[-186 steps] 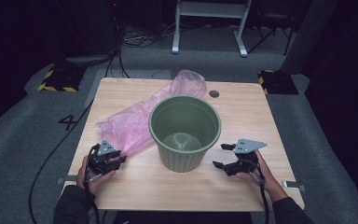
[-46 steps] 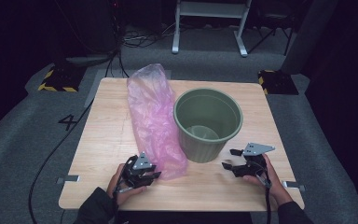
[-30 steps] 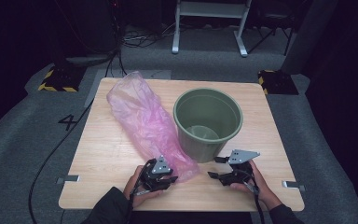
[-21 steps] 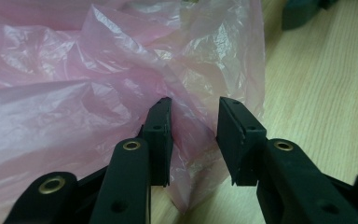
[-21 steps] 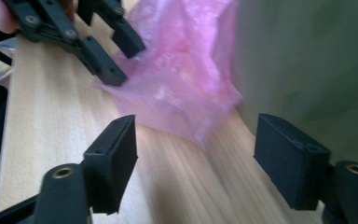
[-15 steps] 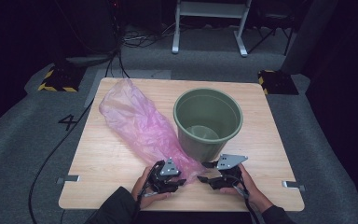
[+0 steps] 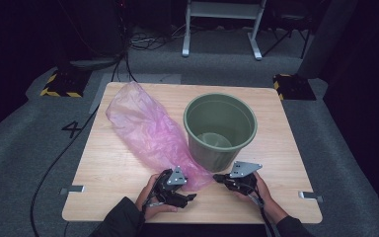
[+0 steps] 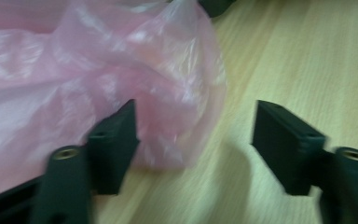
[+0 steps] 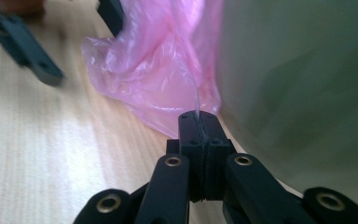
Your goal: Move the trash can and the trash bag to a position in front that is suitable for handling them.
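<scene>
One pink plastic bag point(image 7: 150, 133) lies on the table point(image 7: 276, 163) just left of the one green bucket point(image 7: 220, 129), its near end reaching past the bucket's base toward the two hand-held grippers. The right hand-held gripper point(image 9: 198, 122), just in front of the bucket, has just been closing and now pinches a thin edge of the bag between its jaws. The left hand-held gripper point(image 8: 193, 140), farther left of the bucket, has just been opening; its jaws stand apart with the bag's end loose between them.
</scene>
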The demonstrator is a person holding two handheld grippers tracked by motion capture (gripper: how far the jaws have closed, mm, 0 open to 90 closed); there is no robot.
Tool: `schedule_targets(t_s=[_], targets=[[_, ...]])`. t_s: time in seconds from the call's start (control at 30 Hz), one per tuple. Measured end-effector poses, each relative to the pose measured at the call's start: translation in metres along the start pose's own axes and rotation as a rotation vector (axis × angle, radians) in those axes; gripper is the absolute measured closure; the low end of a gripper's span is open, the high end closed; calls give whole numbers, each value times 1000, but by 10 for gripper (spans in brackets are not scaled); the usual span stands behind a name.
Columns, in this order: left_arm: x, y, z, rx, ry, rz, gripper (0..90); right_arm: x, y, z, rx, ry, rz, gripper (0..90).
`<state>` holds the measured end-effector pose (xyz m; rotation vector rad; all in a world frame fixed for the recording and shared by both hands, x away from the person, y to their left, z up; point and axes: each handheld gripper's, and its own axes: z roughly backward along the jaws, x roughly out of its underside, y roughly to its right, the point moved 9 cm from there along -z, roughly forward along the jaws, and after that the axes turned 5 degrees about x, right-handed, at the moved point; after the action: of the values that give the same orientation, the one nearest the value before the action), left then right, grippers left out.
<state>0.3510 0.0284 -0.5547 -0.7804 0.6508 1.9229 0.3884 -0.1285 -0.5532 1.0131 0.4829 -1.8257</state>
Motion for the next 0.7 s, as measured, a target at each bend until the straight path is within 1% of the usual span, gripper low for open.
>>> schedule_targets(t_s=[0.03,0.07,0.1,0.13,0.17,0.2,0.27,0.3,0.37,0.4,0.43,0.47,0.5,0.53,0.57,0.6,0.63,0.67,0.7], targets=[[0,-2,5,2,12,-2,253,0,2,0,10,2,-2,899],[0,-2,5,2,12,-2,251,0,2,0,10,2,-2,899],[0,-4,11,0,23,0,251,1,5,1,22,0,-2,899],[3,-10,24,-9,34,19,219,1,10,2,43,0,-7,899],[3,-10,24,-9,34,19,213,1,10,2,43,0,-7,899],[4,-15,31,-23,49,25,213,1,13,2,51,3,-14,899],[7,-26,46,-58,67,39,214,0,21,4,71,7,-24,900],[8,-32,53,-75,87,55,214,0,21,4,71,7,-24,900],[12,-44,66,-116,107,76,219,0,28,5,97,5,-28,900],[18,-56,76,-167,106,92,215,-1,33,7,102,14,-51,900],[18,-56,76,-167,106,92,217,-2,35,7,104,15,-50,900],[23,-67,82,-193,107,113,219,-1,37,7,111,14,-45,900],[23,-67,82,-193,107,113,218,-1,37,7,111,14,-45,900],[28,-77,87,-230,93,122,216,0,41,7,122,9,-45,900],[28,-77,87,-230,93,122,215,0,41,7,122,9,-45,900],[31,-84,90,-245,98,141,213,2,45,7,131,0,-47,900],[31,-84,90,-245,98,141,213,2,45,7,131,0,-47,900],[32,-90,91,-264,89,132,212,4,50,8,141,-5,-46,900],[32,-90,91,-264,89,132,207,5,53,9,148,-7,-45,900]])
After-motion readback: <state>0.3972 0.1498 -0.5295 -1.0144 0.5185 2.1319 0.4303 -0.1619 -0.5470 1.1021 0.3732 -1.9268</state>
